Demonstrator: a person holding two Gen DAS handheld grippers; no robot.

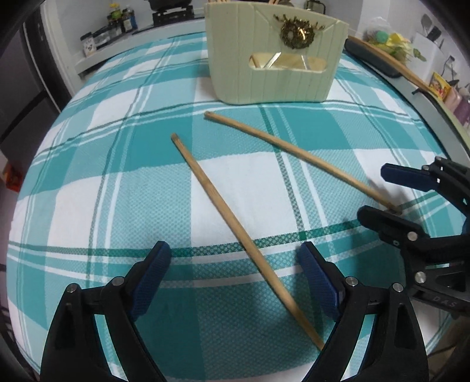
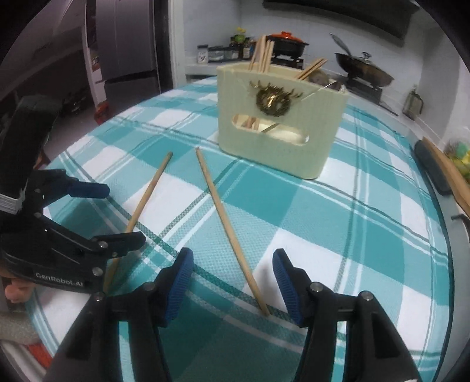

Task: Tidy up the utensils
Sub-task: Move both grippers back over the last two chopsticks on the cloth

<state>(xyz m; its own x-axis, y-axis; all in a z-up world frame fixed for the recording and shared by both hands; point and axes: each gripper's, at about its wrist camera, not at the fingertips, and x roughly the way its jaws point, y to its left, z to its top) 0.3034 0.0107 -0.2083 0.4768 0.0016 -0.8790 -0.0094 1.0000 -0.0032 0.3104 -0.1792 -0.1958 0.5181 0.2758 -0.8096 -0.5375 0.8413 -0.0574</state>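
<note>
— On the teal plaid tablecloth [image 1: 88, 205], how are the two tools posed?
— The left gripper [image 1: 235, 282] is held low, its blue-padded fingers spread wide to either side of the near end of one wooden chopstick [image 1: 235, 232], which lies flat between them untouched. The right gripper [image 2: 232, 288] sits just the same way, gaping astride the thin end of the second chopstick [image 2: 226, 226], not touching it.
— Where do the sticks lie?
— Side by side toward the table's near edge, their far tips pointing at the cream utensil holder [image 2: 279, 123], which stands further in, toward the table's middle.
— What does one camera catch that the other misses?
— The right wrist view shows more chopsticks [image 2: 263, 53] standing upright in the holder, plus an orange-lidded pot [image 2: 286, 42] and a wok [image 2: 362, 69] on the counter behind. The left wrist view cuts the holder's top off, but shows spice jars [image 1: 117, 23] on a shelf.
</note>
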